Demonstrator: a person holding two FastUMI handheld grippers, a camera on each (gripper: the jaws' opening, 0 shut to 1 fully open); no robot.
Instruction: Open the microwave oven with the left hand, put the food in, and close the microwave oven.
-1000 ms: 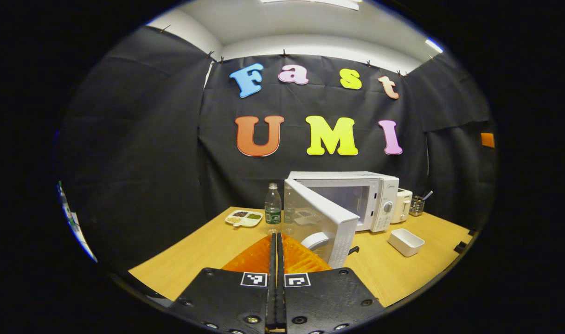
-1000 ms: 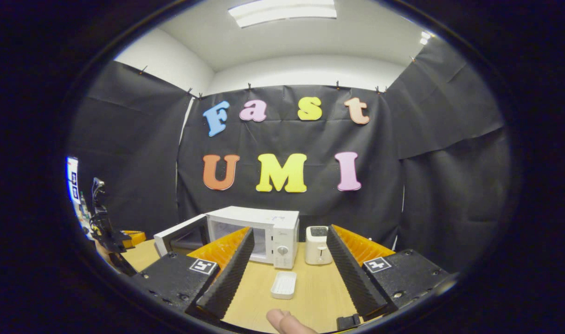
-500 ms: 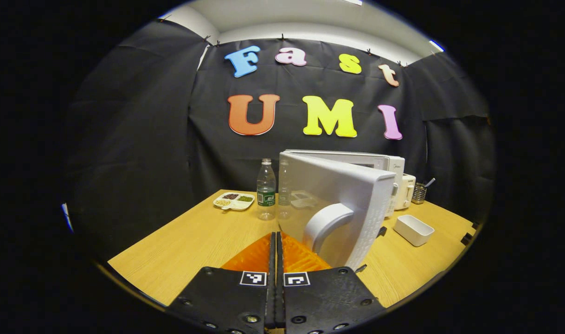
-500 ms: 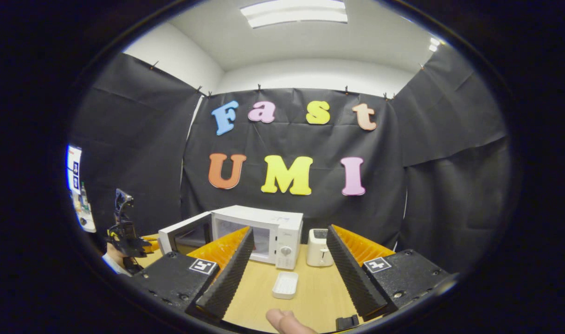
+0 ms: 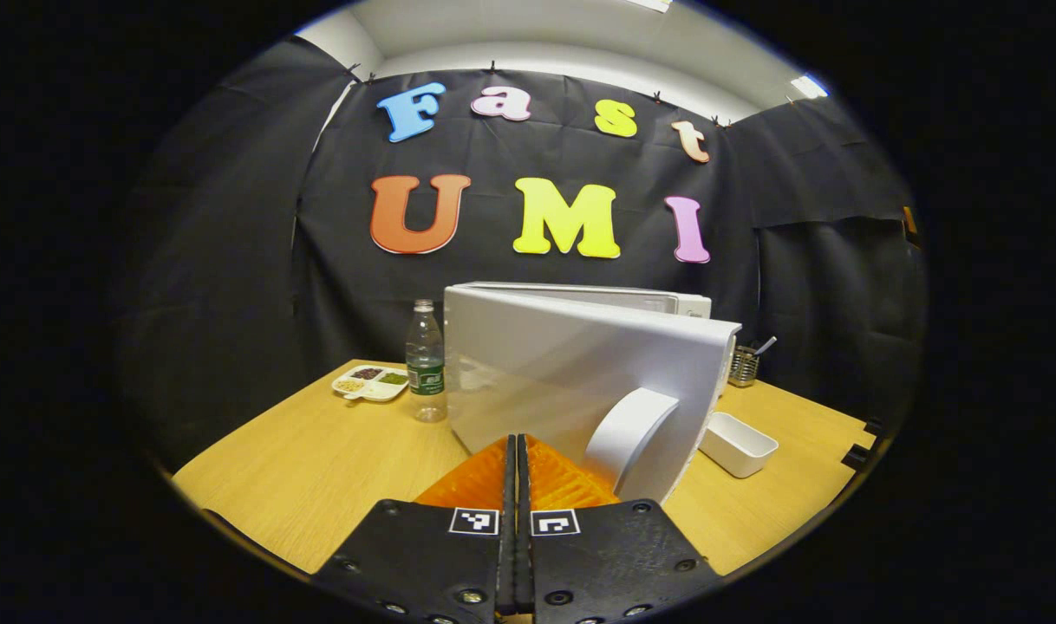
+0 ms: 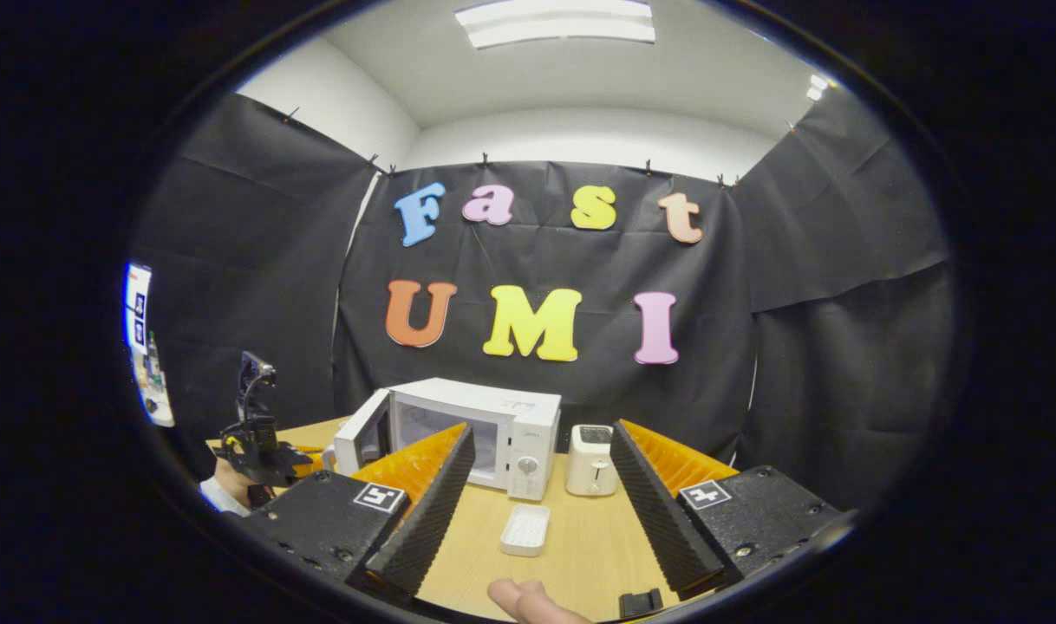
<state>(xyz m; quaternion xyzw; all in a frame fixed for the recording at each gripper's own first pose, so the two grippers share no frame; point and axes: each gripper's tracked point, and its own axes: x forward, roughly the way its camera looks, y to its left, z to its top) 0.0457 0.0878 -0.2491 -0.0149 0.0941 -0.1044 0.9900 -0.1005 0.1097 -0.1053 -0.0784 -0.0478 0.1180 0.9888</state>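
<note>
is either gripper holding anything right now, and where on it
Nothing is held. The left gripper is shut with nothing between its fingers, just short of the microwave door. The right gripper is open over the table.

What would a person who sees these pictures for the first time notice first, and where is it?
First the white microwave door, swung partly open just ahead of the left gripper, whose jaws are closed together. Next the right gripper, jaws wide apart, hanging over a small white tray on the wooden table, in front of the microwave and a toaster.
</note>
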